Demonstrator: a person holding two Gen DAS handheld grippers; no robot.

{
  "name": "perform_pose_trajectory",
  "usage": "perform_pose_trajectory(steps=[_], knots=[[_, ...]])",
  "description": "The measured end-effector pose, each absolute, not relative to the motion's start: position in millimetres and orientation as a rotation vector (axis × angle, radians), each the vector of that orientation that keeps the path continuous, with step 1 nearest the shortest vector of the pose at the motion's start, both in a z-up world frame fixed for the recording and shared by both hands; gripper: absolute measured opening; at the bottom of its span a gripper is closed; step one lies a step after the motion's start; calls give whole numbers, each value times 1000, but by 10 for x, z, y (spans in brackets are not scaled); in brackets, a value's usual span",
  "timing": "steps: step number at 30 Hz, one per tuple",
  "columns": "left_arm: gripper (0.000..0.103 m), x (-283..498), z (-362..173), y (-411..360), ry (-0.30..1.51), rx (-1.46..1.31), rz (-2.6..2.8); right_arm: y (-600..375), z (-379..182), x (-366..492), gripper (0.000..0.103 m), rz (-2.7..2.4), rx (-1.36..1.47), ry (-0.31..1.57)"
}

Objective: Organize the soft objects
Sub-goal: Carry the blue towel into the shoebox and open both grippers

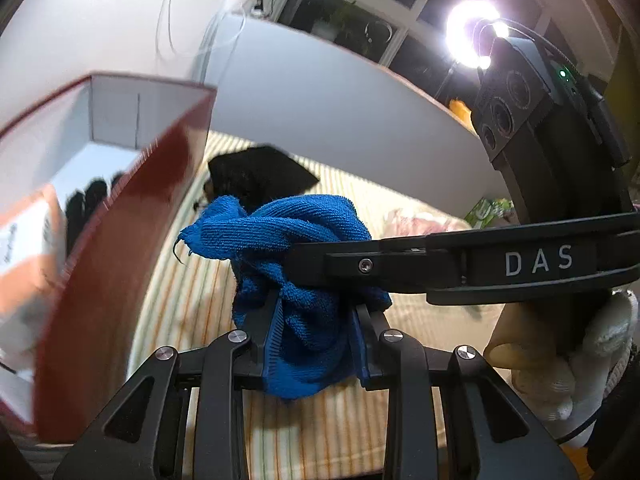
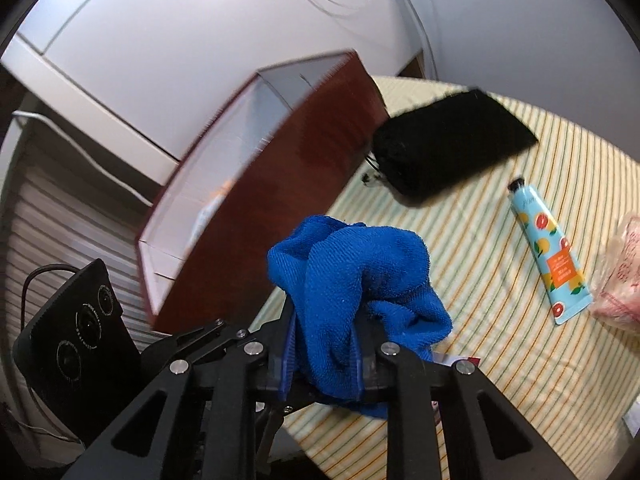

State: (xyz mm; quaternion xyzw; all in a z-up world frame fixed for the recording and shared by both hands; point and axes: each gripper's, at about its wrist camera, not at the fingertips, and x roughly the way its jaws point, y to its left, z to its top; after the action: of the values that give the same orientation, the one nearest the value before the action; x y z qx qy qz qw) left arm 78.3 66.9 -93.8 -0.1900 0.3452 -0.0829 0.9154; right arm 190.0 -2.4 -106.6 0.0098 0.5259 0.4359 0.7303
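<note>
A bunched blue cloth (image 1: 292,248) is held above the striped tablecloth by both grippers at once. My left gripper (image 1: 314,320) is shut on its lower part. My right gripper (image 2: 326,336) is shut on it too, and its finger (image 1: 360,266) comes in from the right in the left wrist view. The cloth also shows in the right wrist view (image 2: 352,280). A dark red open box (image 2: 256,184) with a white inside stands just left of the cloth; it shows in the left wrist view (image 1: 120,240) too. A black soft pouch (image 2: 448,148) lies behind the cloth.
A hand cream tube (image 2: 550,256) with an orange print lies on the right of the striped tablecloth (image 2: 500,360). A pink soft packet (image 2: 620,276) lies at the right edge. A white wall panel (image 1: 340,120) stands behind. A bright lamp (image 1: 472,32) shines upper right.
</note>
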Motion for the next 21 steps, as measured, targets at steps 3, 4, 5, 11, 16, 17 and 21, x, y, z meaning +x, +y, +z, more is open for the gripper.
perform_pose_trajectory(steps=[3,4,5,11,16,17,21], knots=[[28,678,-724,700,663,-379,-178,-62,-841,1855,20,974,16,1111],[28,667,-671,702,653,-376,-179,-62,-753,1821,20,979,13,1092],[28,642,-602,713,639,-371,-180,-88,-677,1797,20,985,10,1077],[28,521,-199,863,569,-340,-172,-21,-232,1663,20,1019,-8,990],[28,556,118,1056,531,-283,-130,223,110,1676,20,1056,-20,916],[28,571,187,1128,529,-278,-122,282,143,1692,20,1061,-21,910],[28,681,362,1369,527,-262,-85,566,296,1807,20,1083,-26,876]])
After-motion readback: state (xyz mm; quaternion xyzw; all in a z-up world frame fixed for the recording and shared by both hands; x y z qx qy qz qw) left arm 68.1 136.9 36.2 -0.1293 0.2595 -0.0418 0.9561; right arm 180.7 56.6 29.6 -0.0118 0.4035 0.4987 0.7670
